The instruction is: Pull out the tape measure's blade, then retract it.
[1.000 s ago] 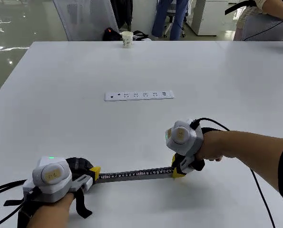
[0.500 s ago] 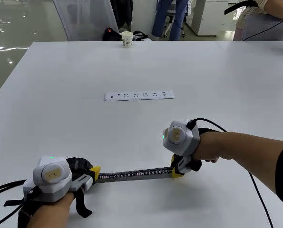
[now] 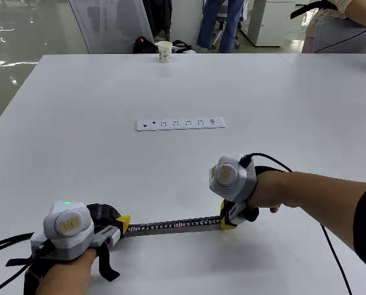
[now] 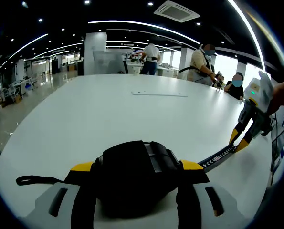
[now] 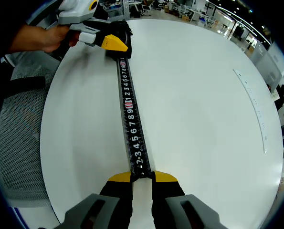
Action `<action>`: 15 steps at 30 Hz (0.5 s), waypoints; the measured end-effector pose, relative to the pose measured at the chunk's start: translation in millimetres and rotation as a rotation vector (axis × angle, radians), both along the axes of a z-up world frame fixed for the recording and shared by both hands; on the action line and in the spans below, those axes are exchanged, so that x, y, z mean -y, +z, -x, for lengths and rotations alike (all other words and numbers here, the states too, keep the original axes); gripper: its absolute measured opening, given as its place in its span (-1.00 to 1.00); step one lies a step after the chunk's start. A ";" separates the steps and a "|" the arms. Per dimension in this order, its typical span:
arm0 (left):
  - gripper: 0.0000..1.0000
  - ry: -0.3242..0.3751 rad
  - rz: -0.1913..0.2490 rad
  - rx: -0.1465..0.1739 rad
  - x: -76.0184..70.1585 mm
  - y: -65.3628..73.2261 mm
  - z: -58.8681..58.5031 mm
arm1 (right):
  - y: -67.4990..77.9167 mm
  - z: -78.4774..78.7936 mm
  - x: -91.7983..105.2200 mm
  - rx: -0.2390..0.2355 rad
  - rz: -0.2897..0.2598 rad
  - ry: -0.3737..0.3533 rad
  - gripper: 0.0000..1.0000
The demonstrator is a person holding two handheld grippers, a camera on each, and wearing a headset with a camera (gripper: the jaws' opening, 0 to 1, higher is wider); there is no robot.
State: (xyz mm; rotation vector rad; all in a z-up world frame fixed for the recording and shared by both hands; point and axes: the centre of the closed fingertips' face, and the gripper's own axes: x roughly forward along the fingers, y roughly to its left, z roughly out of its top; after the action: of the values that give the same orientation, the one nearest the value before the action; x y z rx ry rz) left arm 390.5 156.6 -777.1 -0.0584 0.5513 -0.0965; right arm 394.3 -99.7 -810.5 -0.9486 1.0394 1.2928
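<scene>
Nearest the person, the tape measure [image 3: 103, 215] was held flat on the white table [image 3: 262, 92], its black body clamped between the yellow-tipped jaws of the left gripper [image 3: 118, 226]; in the left gripper view the body [image 4: 137, 179] was seen wedged snugly between that gripper's two jaws. From its mouth the blade [image 3: 173, 225] was drawn out to the right, lying flat on the table, numbers up. Its free end was pinched in the right gripper [image 3: 227, 222], whose jaws were brought nearly together on the tip, as seen in the right gripper view [image 5: 142, 177], where the blade [image 5: 131, 119] ran straight away toward the tape measure. The blade was judged to be part way out, with the retraction not yet done. For the pull to be done well, the tip would best be drawn in line with the mouth, low over the table, so that the blade is neither twisted nor kinked, while the body is clamped firmly against sliding. On the return, the tip should be guided back under grip rather than let go, lest it whip. Farther off a power strip [image 3: 179, 123] lay on the table, and a paper cup [image 3: 165, 51] stood at the far edge.
</scene>
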 end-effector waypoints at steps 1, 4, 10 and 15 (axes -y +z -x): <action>0.28 0.000 0.000 0.000 0.1 0.0 0.2 | 0.1 0.3 -0.1 -0.001 -0.001 -0.001 -0.77; 0.28 -0.001 0.000 -0.002 -0.1 -0.3 0.1 | 0.2 1.0 -1.2 0.001 0.003 0.004 -0.77; 0.28 -0.001 0.001 -0.004 -0.6 -1.3 -0.5 | 0.0 0.7 -2.3 -0.002 0.004 0.001 -0.77; 0.28 -0.001 0.001 -0.006 -0.8 -1.4 -0.5 | -0.2 0.4 -3.1 -0.002 -0.001 -0.006 -0.77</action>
State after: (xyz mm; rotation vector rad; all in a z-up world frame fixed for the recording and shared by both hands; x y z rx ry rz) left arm 391.1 157.3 -778.5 -0.0595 0.5569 -0.0973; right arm 393.9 -96.6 -810.7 -0.9429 1.0430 1.2891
